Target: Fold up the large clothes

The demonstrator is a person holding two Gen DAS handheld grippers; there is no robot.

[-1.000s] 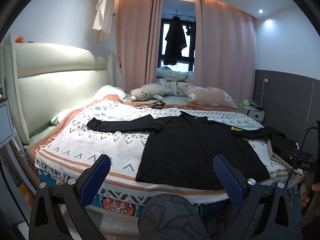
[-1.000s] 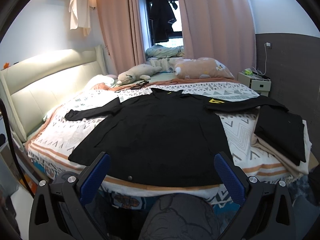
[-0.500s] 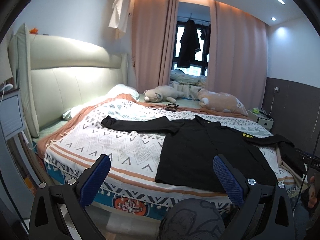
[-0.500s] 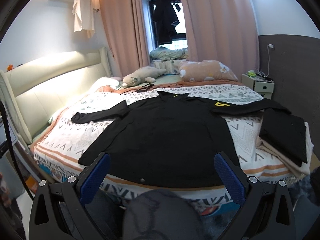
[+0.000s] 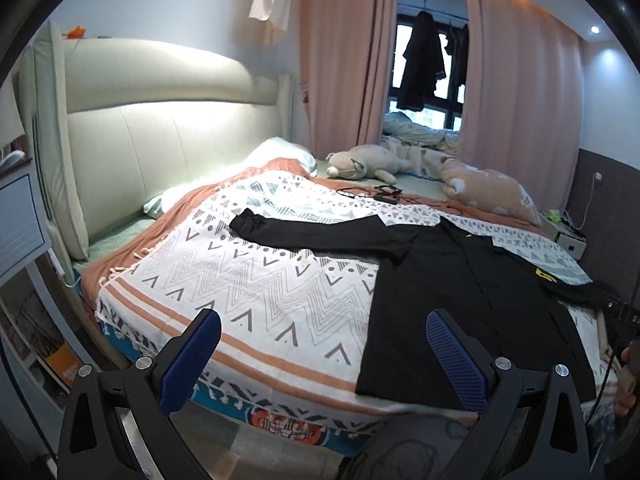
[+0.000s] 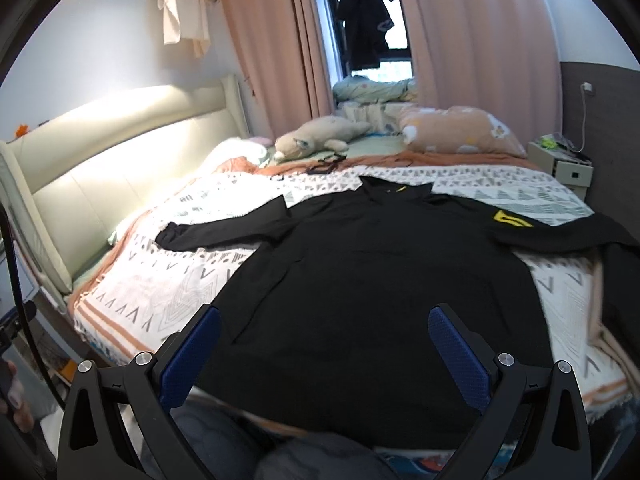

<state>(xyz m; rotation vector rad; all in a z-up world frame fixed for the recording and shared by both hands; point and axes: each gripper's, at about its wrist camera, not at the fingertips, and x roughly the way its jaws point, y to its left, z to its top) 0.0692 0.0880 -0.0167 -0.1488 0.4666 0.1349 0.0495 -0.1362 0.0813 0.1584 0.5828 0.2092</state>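
Black shirt (image 6: 372,280) lies flat on the bed (image 5: 256,280), front up, collar toward twelve o'clock and hem at the near edge. One sleeve (image 5: 316,234) runs out toward ten o'clock over the patterned blanket (image 5: 240,292), the other toward two o'clock, a yellow patch (image 6: 510,220) on it. Left gripper (image 5: 323,344) is spread wide, nothing between the blue pads (image 5: 188,360), hanging short of the bed's near edge; in its view the shirt sits from one to four o'clock. Right gripper (image 6: 325,344) is spread wide too, empty, right over the hem with the shirt filling the middle of its view. At three o'clock in the right view, more dark cloth (image 6: 622,280) at the bed's edge, partly cut off. Far side of the bed at twelve: a plush toy (image 6: 316,136) and a peach pillow (image 6: 456,130), a cable (image 5: 380,192) just this side of them. Headboard (image 5: 160,128) at ten o'clock, pink curtains (image 5: 344,56) behind.
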